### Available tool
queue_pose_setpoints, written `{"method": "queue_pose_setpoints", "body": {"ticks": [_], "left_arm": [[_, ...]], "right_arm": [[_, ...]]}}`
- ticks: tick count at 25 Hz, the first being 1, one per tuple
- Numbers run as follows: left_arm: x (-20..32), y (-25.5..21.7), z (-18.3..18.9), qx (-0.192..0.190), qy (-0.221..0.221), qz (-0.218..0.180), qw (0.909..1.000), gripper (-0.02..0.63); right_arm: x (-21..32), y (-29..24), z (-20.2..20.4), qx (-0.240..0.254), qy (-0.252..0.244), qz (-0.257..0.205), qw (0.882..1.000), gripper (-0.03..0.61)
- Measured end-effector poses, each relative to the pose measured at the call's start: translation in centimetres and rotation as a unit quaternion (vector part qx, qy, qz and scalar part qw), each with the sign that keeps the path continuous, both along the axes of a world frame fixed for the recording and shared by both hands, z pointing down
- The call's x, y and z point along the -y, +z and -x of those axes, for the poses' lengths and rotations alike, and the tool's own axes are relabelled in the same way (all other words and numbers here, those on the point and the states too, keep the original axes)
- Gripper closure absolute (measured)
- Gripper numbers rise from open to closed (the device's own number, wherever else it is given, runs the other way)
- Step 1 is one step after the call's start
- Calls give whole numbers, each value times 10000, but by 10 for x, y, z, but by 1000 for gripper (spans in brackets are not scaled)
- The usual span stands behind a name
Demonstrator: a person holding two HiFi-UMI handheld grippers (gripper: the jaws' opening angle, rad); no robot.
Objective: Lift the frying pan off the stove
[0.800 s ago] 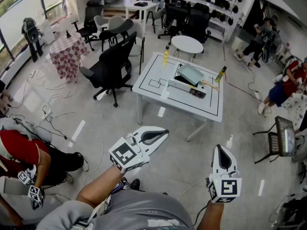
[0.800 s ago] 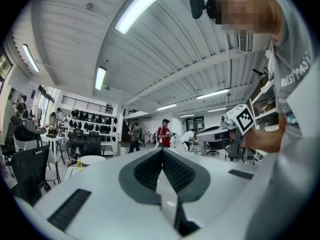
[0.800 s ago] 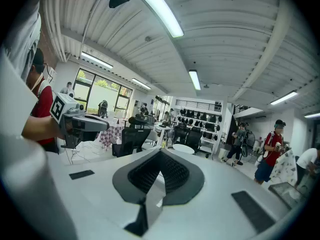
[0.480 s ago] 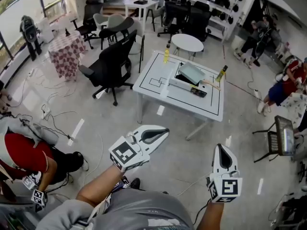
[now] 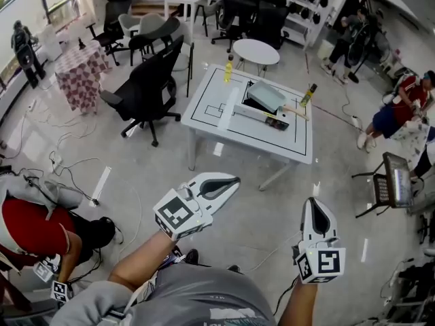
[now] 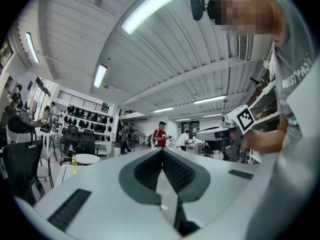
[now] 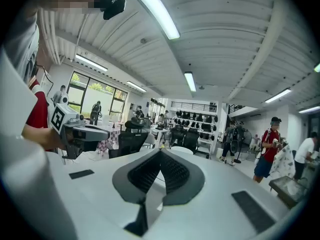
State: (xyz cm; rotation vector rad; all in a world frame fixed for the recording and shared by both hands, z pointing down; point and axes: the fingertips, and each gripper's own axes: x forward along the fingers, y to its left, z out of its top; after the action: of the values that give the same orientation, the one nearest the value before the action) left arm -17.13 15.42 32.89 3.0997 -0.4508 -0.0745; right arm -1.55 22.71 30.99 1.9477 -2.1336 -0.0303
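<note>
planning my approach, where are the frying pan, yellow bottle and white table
frying pan (image 5: 266, 96), head view, pan body
yellow bottle (image 5: 228, 71), head view, mid bottle
white table (image 5: 258, 136), head view, bare front top

Frying pan (image 5: 267, 98): pale grey-green, squarish, sits flat on stove (image 5: 258, 117), light handle pointing right. Stove low, dark-topped, white-fronted, on white table (image 5: 212, 109), right of centre.

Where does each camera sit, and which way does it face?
Head view: on the head, facing down at floor and white table; shows left gripper, right gripper, forearms.
Left gripper view: on that gripper, along its shut jaws, across the room; grey shirt shows.
Right gripper view: likewise, toward the shelves.
Shared: each shows the other gripper.
</note>
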Motion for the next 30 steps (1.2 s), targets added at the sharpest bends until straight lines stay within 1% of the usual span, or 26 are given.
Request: {"method": "queue_pose_setpoints", "body": {"ticks": [4,7,10,13,16,23,30], "left_arm": [[7,5,-7,-13,166,52,9998,617],[8,6,-18,-6,246,92,9997,617],[16,8,-31,39,194,80,9998,617],[28,10,-47,111,44,52,9999,617],[39,14,-71,184,-144,72,9997,617],[54,16,-145,384,-425,36,9984,617],[66,16,-196,488,-784,20,9957,617]], "right_arm": [[6,-1,3,-75,59,29,10000,566],[8,0,-3,-69,63,73,9999,566],[19,2,-18,-23,57,77,10000,566],[35,6,-34,60,-95,40,9999,566],[50,11,-56,119,-350,26,9993,566],[83,19,-127,292,-767,41,9966,566],[106,21,-179,372,-1168,26,9925,566]]}}
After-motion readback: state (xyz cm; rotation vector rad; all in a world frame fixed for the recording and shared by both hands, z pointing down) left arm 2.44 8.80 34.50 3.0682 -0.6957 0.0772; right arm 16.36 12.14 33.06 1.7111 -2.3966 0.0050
